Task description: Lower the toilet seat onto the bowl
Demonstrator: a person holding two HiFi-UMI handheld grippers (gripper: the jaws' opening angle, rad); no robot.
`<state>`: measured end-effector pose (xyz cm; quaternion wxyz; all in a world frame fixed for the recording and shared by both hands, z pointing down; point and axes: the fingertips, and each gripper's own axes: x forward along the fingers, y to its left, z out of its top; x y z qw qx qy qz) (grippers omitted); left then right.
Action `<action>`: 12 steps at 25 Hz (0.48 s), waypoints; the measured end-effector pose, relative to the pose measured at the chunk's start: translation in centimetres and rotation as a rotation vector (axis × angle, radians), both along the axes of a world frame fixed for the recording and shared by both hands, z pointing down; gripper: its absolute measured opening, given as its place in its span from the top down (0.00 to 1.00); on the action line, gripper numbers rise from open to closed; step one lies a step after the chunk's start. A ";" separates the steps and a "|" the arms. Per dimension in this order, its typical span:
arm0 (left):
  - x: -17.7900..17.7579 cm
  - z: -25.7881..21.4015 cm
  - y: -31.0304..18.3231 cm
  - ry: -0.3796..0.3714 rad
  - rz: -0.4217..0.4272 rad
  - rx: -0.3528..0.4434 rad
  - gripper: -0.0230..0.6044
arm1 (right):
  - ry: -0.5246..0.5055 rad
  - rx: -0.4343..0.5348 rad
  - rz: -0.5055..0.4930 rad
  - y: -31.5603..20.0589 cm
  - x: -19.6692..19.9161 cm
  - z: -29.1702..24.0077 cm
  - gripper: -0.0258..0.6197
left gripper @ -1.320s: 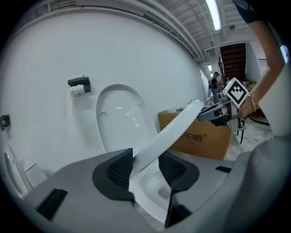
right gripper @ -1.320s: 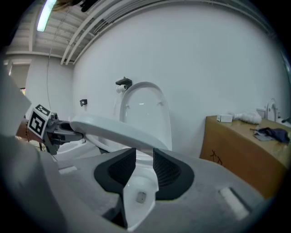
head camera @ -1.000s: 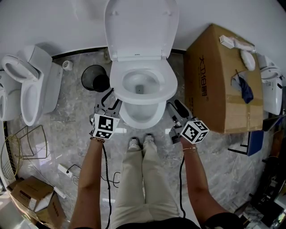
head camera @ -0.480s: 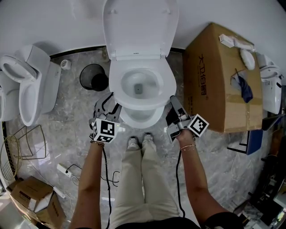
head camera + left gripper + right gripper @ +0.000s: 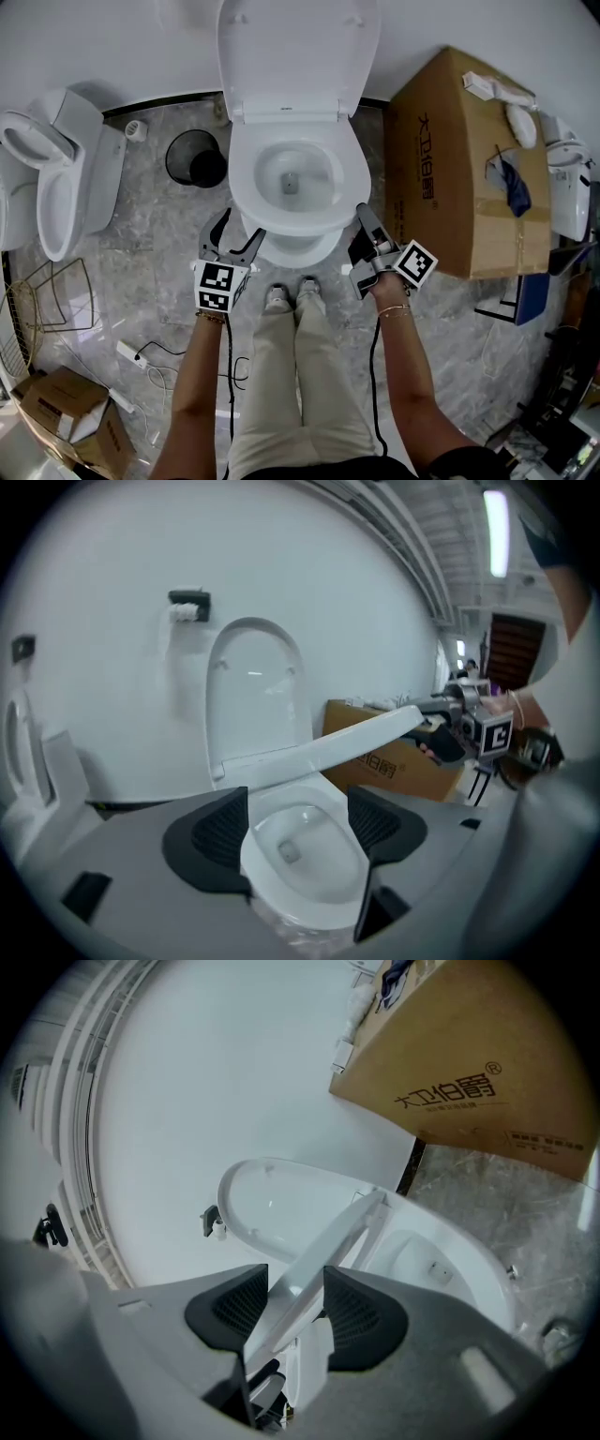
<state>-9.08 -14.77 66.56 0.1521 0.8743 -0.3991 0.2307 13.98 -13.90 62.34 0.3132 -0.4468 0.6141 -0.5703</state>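
The white toilet stands in the middle with its lid (image 5: 298,56) upright against the wall. The toilet seat (image 5: 319,747) hangs tilted, partway down over the bowl (image 5: 298,251). My right gripper (image 5: 362,225) is at the seat's front right edge. Its jaws are closing, and the seat rim (image 5: 319,1260) lies between the pads, which press on it. My left gripper (image 5: 236,234) is at the bowl's front left. Its jaws are opening, they touch nothing, and the bowl (image 5: 309,855) shows beyond them.
A big cardboard box (image 5: 469,159) stands close to the right of the toilet. A black bin (image 5: 195,159) and a second toilet (image 5: 56,178) are at the left. A wire rack (image 5: 47,300) and a power strip with cable (image 5: 131,354) lie on the floor. The person's feet (image 5: 292,295) are at the bowl's front.
My right gripper has moved up to the seat's front right edge and closed on it. My left gripper has turned and drawn back a little, and its jaws have opened wider.
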 end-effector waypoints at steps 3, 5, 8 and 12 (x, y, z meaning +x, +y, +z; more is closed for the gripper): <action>-1.7 0.6 1.3 0.201 -0.112 -0.159 0.44 | 0.002 0.001 -0.004 0.2 0.0 0.2 0.67; -2.0 0.1 1.5 0.402 -0.183 -0.259 0.44 | 0.005 -0.002 -0.004 0.5 0.0 0.5 0.67; -2.2 -0.7 1.0 0.752 -0.315 -0.408 0.44 | 0.011 -0.008 -0.003 0.8 0.0 0.9 0.67; -1.6 -1.5 0.3 1.217 -0.479 -0.620 0.44 | 0.019 -0.011 -0.007 1.0 -0.1 1.3 0.67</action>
